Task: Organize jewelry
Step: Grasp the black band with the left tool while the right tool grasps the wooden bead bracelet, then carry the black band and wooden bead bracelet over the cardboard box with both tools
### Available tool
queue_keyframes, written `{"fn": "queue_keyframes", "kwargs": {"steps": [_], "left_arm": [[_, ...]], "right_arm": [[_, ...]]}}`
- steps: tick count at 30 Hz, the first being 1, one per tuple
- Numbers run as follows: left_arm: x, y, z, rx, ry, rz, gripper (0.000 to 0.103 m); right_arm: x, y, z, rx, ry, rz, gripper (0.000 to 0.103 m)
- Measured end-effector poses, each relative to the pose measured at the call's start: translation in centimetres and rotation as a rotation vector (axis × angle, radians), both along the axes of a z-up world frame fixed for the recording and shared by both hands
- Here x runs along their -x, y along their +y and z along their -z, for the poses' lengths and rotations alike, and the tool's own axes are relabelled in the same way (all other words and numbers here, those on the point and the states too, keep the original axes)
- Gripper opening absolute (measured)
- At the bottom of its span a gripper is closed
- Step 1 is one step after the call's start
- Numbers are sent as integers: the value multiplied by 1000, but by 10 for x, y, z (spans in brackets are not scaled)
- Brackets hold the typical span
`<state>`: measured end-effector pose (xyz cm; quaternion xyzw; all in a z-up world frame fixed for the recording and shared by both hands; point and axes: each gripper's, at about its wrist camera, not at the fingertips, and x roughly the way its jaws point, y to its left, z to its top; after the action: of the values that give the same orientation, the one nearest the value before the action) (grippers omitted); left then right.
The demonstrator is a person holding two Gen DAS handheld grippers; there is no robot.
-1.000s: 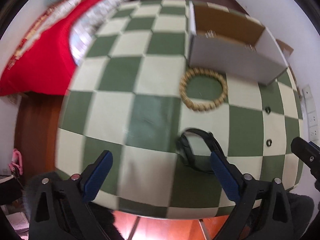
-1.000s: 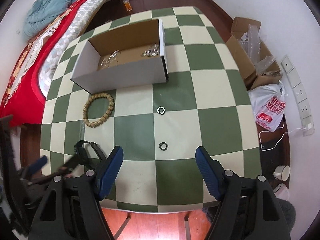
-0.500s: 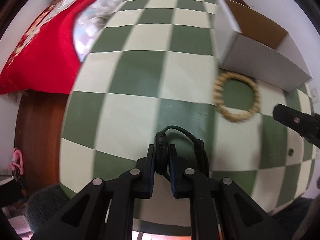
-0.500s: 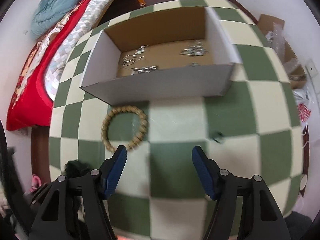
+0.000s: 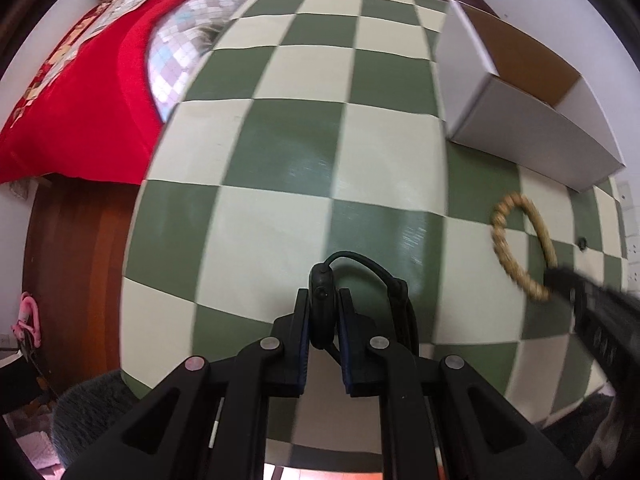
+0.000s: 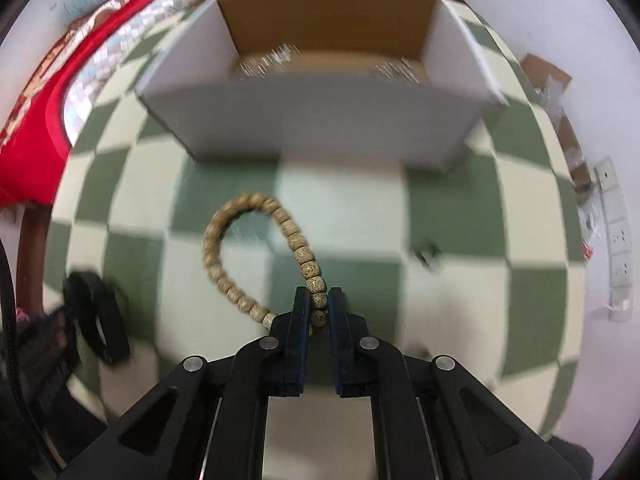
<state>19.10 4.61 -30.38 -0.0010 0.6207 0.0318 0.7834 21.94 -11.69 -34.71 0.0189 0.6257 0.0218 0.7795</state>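
Observation:
My left gripper [image 5: 323, 300] is shut on the black watch [image 5: 322, 308], pinching its case, with the strap [image 5: 394, 284] looping off to the right. The right gripper [image 6: 318, 300] is shut on the tan bead bracelet [image 6: 256, 236], which stretches from the fingers out to the left over the checked table [image 6: 344, 208]. From the left wrist view the bracelet [image 5: 516, 244] and the right gripper's blurred tip [image 5: 560, 280] show at the right. An open cardboard box [image 6: 320, 112] with silver jewelry [image 6: 272, 60] inside stands just beyond. The watch [image 6: 96, 312] appears blurred at the far left.
A small dark ring [image 6: 428, 254] lies on the table right of the bracelet, another ring [image 5: 582, 244] near the right edge. A bed with a red blanket [image 5: 80, 92] borders the table's left. Cardboard scraps [image 6: 560, 120] and wall sockets [image 6: 618, 236] sit on the right.
My left gripper closed on the watch a half second ago and still holds it. The right gripper moved forward to the bracelet and shut on its beads, pulling the loop out of round.

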Motion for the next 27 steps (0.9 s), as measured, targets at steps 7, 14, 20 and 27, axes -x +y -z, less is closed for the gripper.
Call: {"fn": "queue_keyframes", "kwargs": {"steps": [7,14,20,27], "left_arm": [[14,-39,-1,7,-10,78,10],[22,-57,2,-5,-2,100,10],[27,-60,4,-8,6,99,9],[27,-56,-6,7,-11,109,9]], "right_arm": [[41,-28,6,-6,46,33,10],[35,-26,6,7,35,39,20],[32,-14,4,67,14,-11,32],[35,-25,-11,-19,-41,24,9]]}}
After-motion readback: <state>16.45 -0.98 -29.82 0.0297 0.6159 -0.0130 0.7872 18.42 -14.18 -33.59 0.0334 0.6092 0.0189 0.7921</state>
